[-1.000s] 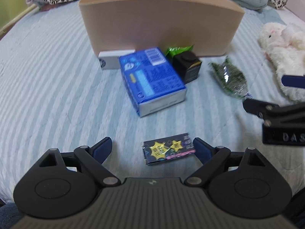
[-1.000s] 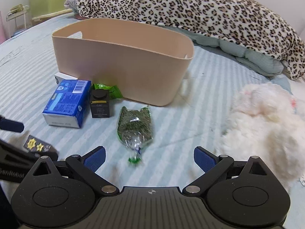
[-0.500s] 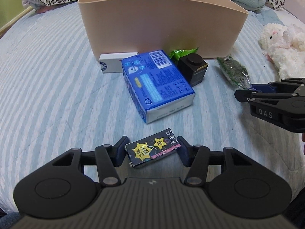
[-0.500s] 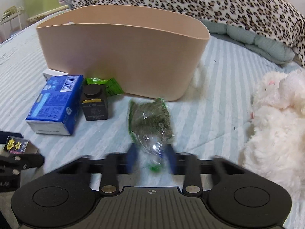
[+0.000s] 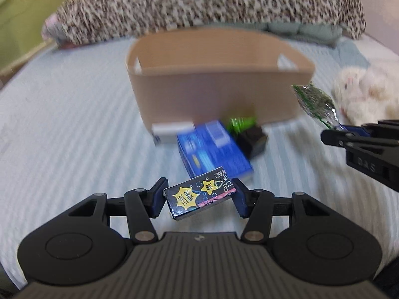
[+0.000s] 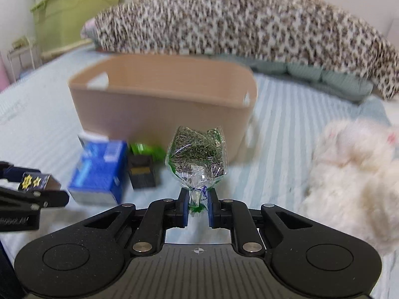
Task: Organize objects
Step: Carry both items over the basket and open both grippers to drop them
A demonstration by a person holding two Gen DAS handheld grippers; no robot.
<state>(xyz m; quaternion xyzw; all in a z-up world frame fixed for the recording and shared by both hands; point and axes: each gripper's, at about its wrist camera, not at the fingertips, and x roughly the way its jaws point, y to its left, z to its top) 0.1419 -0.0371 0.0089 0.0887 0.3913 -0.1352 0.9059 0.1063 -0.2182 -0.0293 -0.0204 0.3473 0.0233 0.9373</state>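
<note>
My left gripper (image 5: 198,199) is shut on a small dark box with yellow stars (image 5: 200,196) and holds it above the bed; it also shows in the right wrist view (image 6: 35,182). My right gripper (image 6: 197,208) is shut on the tied neck of a clear bag of green-grey seeds (image 6: 198,155), lifted off the bed; the bag shows in the left wrist view (image 5: 315,104) too. The beige bin (image 5: 217,87) (image 6: 162,114) stands open ahead of both grippers. A blue box (image 5: 214,149), a black box (image 5: 251,138), a green packet (image 5: 240,123) and a white box (image 5: 169,132) lie in front of it.
A white plush toy (image 6: 349,164) lies on the striped bed to the right. A leopard-print blanket (image 6: 237,22) and a grey-green cushion (image 6: 311,74) lie behind the bin. A green storage box (image 6: 72,15) stands at the far left.
Both grippers have risen off the bed with their loads: the left lifted the star box, the right closed on the seed bag's neck and raised it. The bin's open top now shows.
</note>
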